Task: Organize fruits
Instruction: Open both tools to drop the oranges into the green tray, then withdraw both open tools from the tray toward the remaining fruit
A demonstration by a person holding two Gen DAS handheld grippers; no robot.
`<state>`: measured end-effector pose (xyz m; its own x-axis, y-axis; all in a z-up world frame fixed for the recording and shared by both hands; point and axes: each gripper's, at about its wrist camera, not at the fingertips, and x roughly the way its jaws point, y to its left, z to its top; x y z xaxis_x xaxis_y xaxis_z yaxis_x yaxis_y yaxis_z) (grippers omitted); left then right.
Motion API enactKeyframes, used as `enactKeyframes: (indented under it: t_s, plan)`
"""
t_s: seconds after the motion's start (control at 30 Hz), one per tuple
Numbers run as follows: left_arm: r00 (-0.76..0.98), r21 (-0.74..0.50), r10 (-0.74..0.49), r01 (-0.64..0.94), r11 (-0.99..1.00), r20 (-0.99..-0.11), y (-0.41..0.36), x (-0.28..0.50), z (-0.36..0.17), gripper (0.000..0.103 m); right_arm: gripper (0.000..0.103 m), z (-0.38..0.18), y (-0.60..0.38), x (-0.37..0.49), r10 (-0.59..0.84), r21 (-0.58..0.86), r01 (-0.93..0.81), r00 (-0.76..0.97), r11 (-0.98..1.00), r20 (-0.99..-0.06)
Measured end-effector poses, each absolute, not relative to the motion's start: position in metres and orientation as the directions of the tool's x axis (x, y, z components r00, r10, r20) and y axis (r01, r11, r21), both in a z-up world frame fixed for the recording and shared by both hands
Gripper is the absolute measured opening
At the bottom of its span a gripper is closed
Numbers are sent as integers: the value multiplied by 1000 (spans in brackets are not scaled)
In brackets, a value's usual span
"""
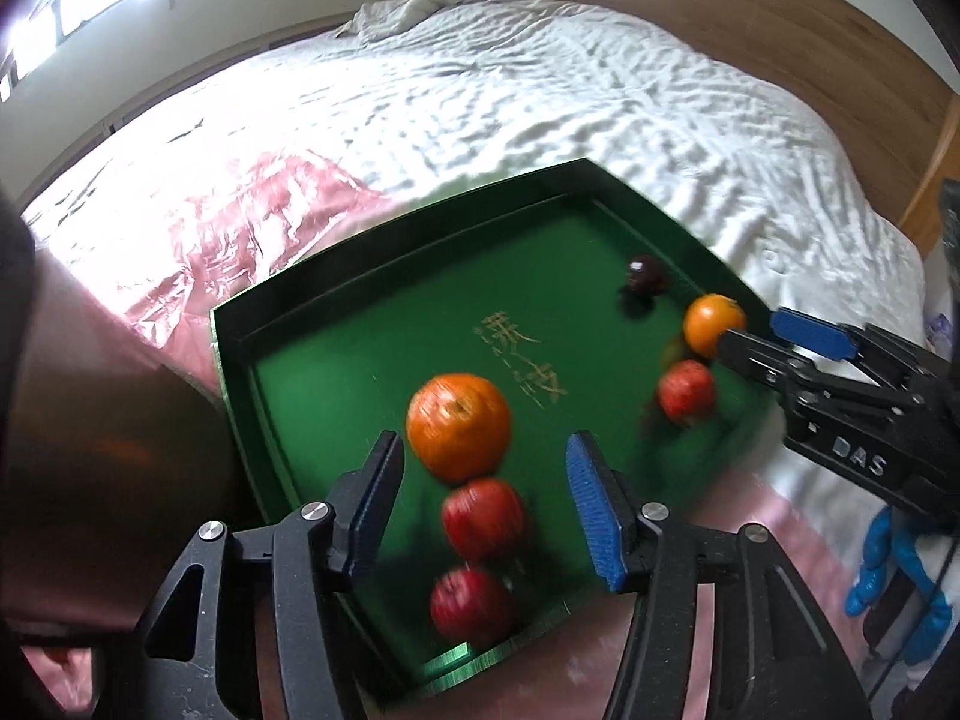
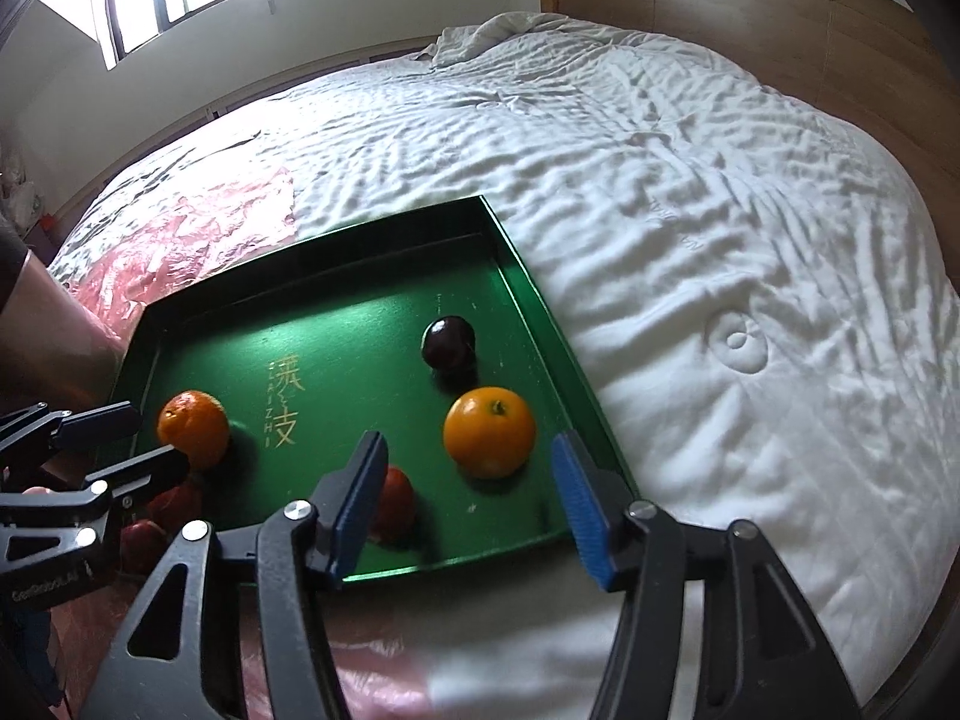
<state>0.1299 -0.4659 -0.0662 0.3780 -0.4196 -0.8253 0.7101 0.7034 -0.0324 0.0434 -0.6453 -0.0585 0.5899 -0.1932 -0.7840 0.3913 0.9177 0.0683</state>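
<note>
A green tray (image 1: 360, 360) (image 2: 360, 330) lies on the bed. In the left wrist view a large orange (image 1: 459, 426) sits just beyond my left gripper (image 1: 483, 441), which is open. Two red apples (image 1: 483, 519) (image 1: 474, 606) lie below between its fingers, untouched. In the right wrist view a smaller orange (image 2: 489, 432) rests ahead of my open right gripper (image 2: 468, 441), and nothing is held. A third red apple (image 2: 396, 504) is half hidden behind its left finger. A dark plum (image 2: 449, 341) lies farther back. The left gripper (image 2: 153, 435) also appears there beside the large orange (image 2: 193, 429).
A rumpled white quilt (image 2: 690, 210) covers the bed, with a pink plastic sheet (image 1: 240, 210) left of the tray. A wooden headboard (image 2: 750, 6) stands at the back. A person's arm (image 1: 108, 420) is close on the left, and a blue-gloved hand (image 1: 894, 570) holds the right gripper (image 1: 753, 330).
</note>
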Motion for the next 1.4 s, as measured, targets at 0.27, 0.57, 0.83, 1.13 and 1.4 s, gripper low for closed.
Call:
enactKeyframes:
  t_s: [0.27,0.57,0.83,1.13,1.4]
  plan:
    - [395,-44,-471,728,684,-788,-422,75,-29,58,103,-46,-610,7,-204,58,392,594,918,-778]
    - [438,-45,-468,692,721,-768,-350,30,-15,61,103,-27,-555,-26,-207,39,365,610,930,-765]
    - [483,-49,-441,630,775,-756,-282,1,-6,62,103,-6,-498,-52,-120,83,275,647,958,-753]
    - [523,-63,-404,551,832,-751,-203,-26,-1,62,103,11,-409,-71,9,116,114,676,987,-737]
    - [557,-67,-357,474,878,-750,-138,-37,-8,62,103,14,-343,-75,89,128,10,671,992,-736]
